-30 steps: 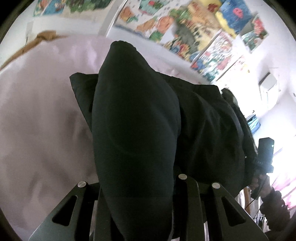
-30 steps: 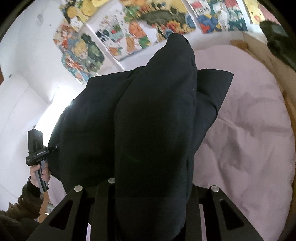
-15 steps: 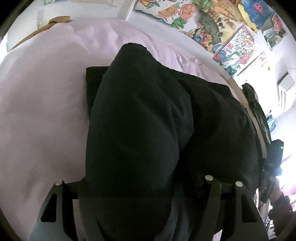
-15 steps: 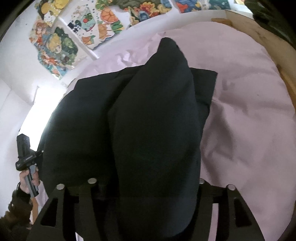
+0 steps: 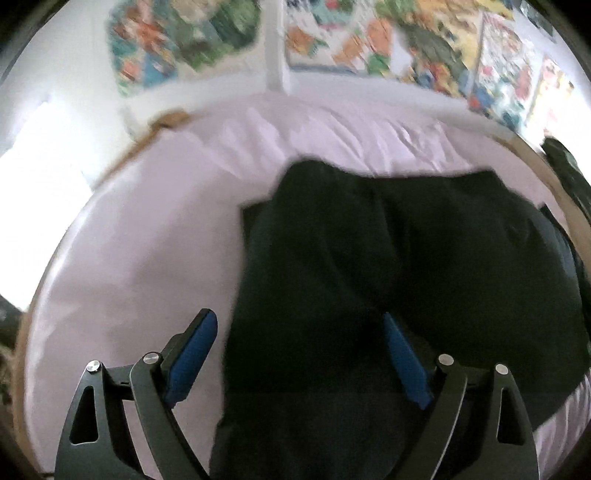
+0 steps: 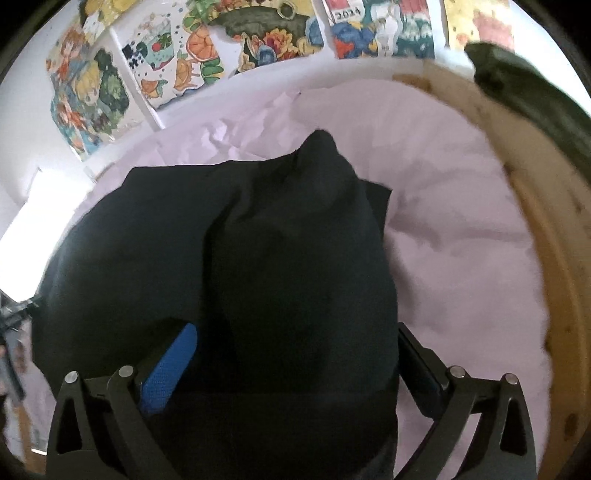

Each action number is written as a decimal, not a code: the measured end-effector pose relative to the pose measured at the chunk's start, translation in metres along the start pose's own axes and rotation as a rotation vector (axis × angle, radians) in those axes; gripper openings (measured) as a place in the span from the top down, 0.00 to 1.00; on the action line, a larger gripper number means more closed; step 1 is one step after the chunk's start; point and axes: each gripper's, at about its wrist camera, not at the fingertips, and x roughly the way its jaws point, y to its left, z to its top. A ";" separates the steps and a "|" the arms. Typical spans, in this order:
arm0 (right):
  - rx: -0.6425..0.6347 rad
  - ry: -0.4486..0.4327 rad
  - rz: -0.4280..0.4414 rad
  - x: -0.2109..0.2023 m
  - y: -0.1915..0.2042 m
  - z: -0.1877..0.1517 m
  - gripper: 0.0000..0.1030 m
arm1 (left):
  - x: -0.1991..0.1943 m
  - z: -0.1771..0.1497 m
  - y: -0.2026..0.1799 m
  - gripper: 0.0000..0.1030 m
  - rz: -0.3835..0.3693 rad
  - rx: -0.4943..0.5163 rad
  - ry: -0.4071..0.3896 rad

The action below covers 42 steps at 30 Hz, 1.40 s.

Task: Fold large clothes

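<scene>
Pink-sheeted bed (image 5: pixel 155 258) carrying dark garment (image 6: pixel 229 236), lying mid-bed under poster wall. You are releasing fold: left claw (image 5: pixel 299 354) and right claw (image 6: pixel 295 354) both opening, cloth between, unpinched. Next: withdrawing, regripping near edge.

Garment (image 5: pixel 406 266) plain black, no pattern. Sheet (image 5: pixel 155 236) on bed pale lilac, plain. Bed frame (image 6: pixel 546 236) light yellowish wood with darker brown knots. Left claw (image 5: pixel 299 354) black with blue pads (image 5: pixel 192 354); right claw (image 6: pixel 295 362) also black, one blue pad visible. Wall (image 6: pixel 33 110) white. Posters (image 6: pixel 258 33) many-coloured: orange, green, blue, yellow, red drawings. Dark green cloth (image 6: pixel 535 92) over frame corner.
</scene>
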 end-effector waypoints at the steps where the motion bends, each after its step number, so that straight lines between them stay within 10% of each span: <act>1: -0.012 -0.011 -0.014 -0.005 0.004 -0.001 0.00 | -0.006 -0.003 0.001 0.16 0.032 -0.020 -0.026; 42: -0.029 -0.454 -0.033 -0.149 0.084 -0.141 0.00 | -0.162 -0.147 -0.056 0.12 0.011 -0.040 -0.364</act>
